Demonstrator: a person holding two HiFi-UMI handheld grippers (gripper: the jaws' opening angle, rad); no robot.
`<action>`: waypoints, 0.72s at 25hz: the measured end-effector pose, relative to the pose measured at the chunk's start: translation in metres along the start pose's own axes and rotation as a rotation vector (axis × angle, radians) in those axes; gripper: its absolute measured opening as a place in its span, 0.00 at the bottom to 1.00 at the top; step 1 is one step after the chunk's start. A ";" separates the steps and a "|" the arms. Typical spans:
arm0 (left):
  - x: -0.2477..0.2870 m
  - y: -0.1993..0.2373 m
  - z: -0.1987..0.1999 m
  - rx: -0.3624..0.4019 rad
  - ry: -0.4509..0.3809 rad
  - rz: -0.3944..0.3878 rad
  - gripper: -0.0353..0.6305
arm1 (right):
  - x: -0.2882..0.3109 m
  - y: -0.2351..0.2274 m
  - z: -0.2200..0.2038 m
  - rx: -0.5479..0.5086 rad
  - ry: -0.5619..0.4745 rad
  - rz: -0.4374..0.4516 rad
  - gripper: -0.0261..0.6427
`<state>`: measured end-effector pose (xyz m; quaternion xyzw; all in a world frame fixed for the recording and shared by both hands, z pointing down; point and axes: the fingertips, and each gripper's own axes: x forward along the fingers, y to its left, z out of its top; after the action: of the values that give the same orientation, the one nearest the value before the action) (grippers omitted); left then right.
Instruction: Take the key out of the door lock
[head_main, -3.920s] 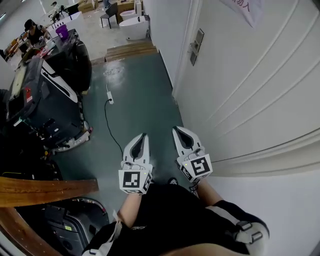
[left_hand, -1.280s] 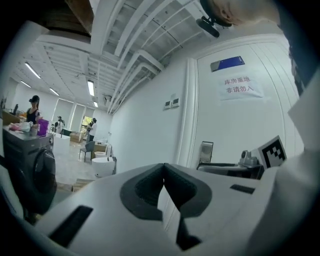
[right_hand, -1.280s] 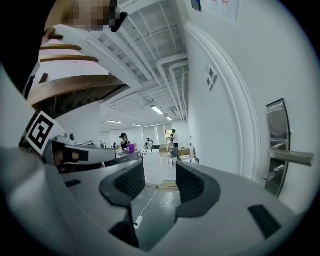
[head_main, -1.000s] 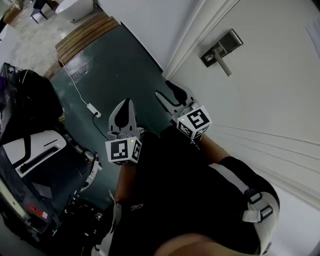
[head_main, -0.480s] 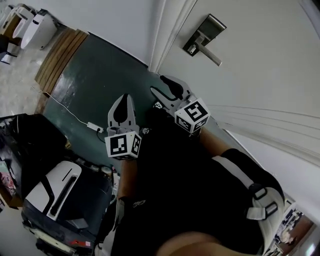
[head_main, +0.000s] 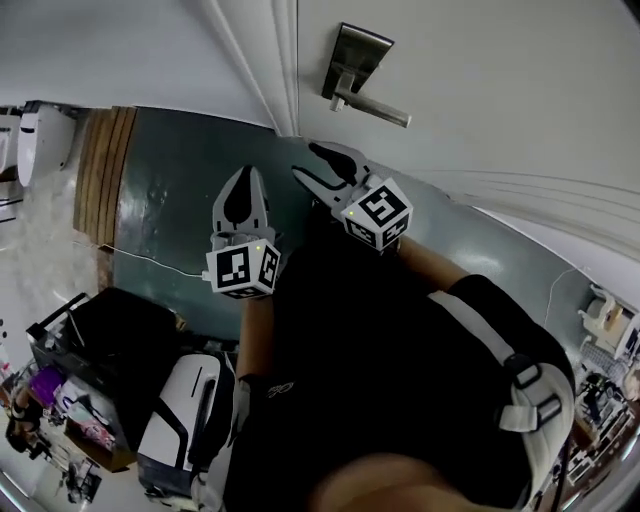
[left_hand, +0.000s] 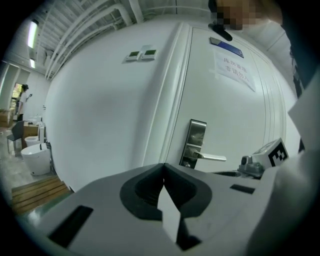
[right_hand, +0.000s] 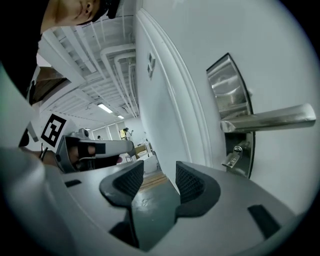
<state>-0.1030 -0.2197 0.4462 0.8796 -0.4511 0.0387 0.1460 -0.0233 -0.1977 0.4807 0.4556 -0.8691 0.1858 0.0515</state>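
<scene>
A steel lock plate (head_main: 355, 60) with a lever handle (head_main: 378, 110) sits on the white door (head_main: 500, 90) at the top of the head view. In the right gripper view a small silver key (right_hand: 233, 156) sticks out of the lock plate (right_hand: 227, 90) under the lever (right_hand: 270, 119). My right gripper (head_main: 305, 160) is open and empty, a short way below and left of the handle; its gap (right_hand: 159, 172) points left of the key. My left gripper (head_main: 245, 175) hangs further left, shut and empty (left_hand: 163, 167). It sees the lock plate (left_hand: 195, 142) ahead.
Dark green floor (head_main: 180, 190) lies below the door. Wooden boards (head_main: 100, 170) and a white cable (head_main: 150, 262) are at the left, and a black and white machine (head_main: 185, 415) stands at the lower left. A paper notice (left_hand: 232, 65) hangs on the door.
The head view has swung, so the lock plate now sits at top centre. Both grippers have come closer to the door; the right one is nearer the handle. Jaw states are unchanged.
</scene>
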 end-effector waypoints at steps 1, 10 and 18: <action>0.012 -0.004 0.000 0.008 0.012 -0.028 0.09 | -0.001 -0.007 -0.002 0.021 0.000 -0.017 0.34; 0.069 -0.030 -0.014 0.078 0.097 -0.200 0.09 | -0.018 -0.044 -0.033 0.183 -0.004 -0.135 0.33; 0.113 -0.037 -0.014 0.135 0.174 -0.408 0.09 | -0.021 -0.087 -0.026 0.348 -0.102 -0.369 0.33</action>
<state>-0.0057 -0.2835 0.4742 0.9537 -0.2459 0.1144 0.1298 0.0576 -0.2169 0.5238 0.6173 -0.7277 0.2965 -0.0385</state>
